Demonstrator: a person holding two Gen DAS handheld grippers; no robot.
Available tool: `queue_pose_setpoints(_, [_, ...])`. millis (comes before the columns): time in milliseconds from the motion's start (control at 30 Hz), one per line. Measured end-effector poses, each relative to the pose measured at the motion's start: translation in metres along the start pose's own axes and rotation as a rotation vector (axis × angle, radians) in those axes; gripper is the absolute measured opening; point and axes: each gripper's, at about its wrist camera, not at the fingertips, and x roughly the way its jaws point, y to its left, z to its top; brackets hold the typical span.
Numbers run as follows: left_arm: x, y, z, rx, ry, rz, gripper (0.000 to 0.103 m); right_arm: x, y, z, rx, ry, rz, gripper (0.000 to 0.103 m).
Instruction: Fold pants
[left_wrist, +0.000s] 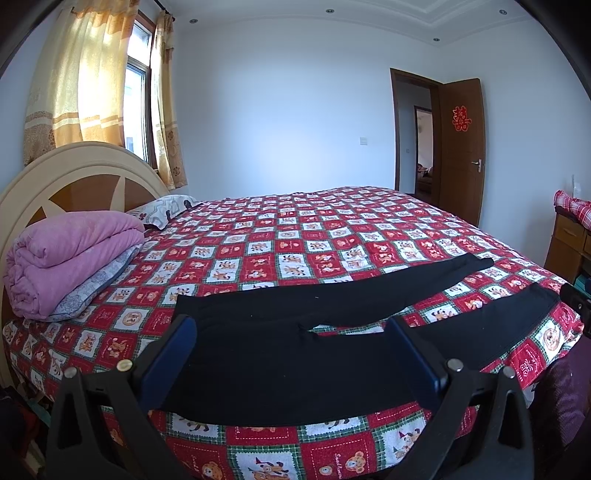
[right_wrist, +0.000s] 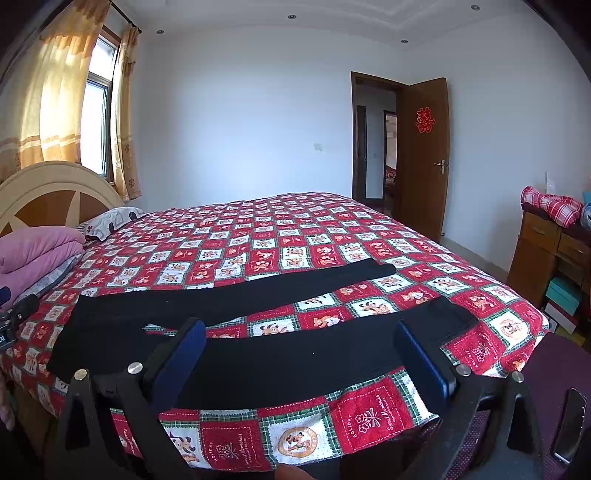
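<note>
With both grippers, left (left_wrist: 291, 332) and right (right_wrist: 301, 334), hovering with fingers wide and empty, the pants (left_wrist: 295, 354) lie flat, legs splayed, along the bed's (left_wrist: 295, 236) near edge; pinching waistband and cuff together should fold them evenly.

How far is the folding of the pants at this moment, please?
Done: the pants lie flat on the bed, legs spread apart. In hand: nothing; the left gripper and right gripper are open above the near leg, not touching cloth. Left: every fold.
</note>
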Motion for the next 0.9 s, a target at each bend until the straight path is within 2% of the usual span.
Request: queue_pose_setpoints(900, [-0.0001,0.0008,0.0002,-0.003,0.002,-0.002,0.103,-0.0001,0.004,-0.0012,-0.003,0.004,0.002,0.102])
